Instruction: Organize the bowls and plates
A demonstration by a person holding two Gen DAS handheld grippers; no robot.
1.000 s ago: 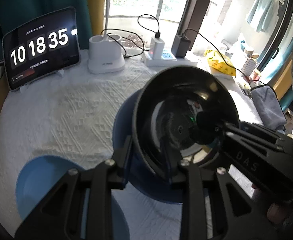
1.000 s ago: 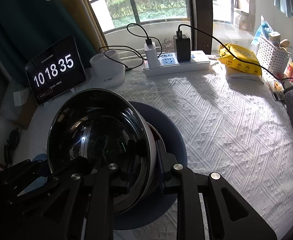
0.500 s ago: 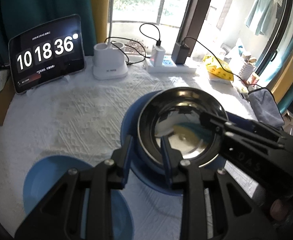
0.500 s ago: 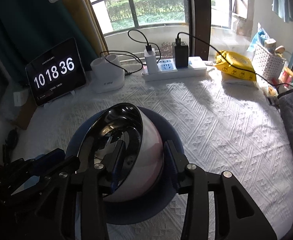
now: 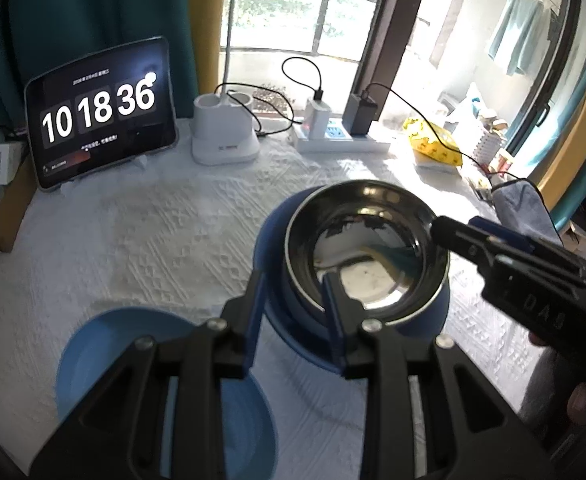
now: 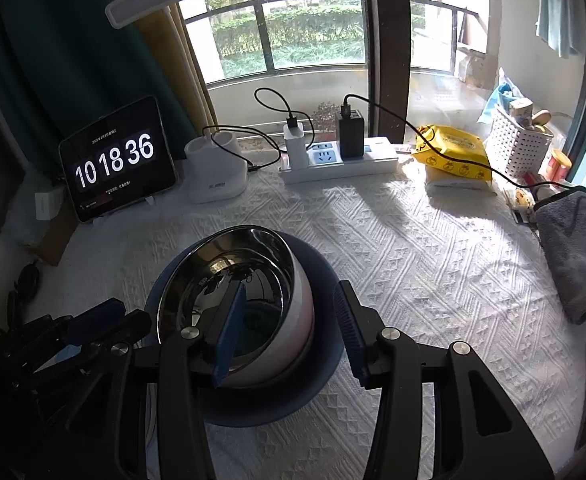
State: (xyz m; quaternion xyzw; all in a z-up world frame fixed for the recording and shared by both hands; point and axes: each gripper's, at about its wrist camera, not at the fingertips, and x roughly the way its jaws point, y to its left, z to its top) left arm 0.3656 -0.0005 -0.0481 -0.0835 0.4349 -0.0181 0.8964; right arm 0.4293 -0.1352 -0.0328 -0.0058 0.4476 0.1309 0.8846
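Note:
A steel bowl with a pink outside (image 5: 367, 240) (image 6: 253, 304) rests upright on a dark blue plate (image 5: 281, 320) (image 6: 325, 380) on the white tablecloth. My left gripper (image 5: 293, 320) is open, its fingers astride the bowl's near-left rim. My right gripper (image 6: 289, 332) is open, one finger inside the bowl and one outside its right wall; it shows in the left wrist view (image 5: 493, 248) at the bowl's right rim. A lighter blue plate (image 5: 93, 356) lies at the near left.
A tablet clock (image 6: 117, 160), a white charging stand (image 6: 217, 176) and a power strip with plugs and cables (image 6: 341, 160) line the back edge. A yellow packet (image 6: 453, 156), a white basket (image 6: 517, 140) and a grey towel (image 6: 577, 248) are at the right.
The bowl went from tilted and held up to resting upright on the dark blue plate. Both grippers opened and drew back slightly.

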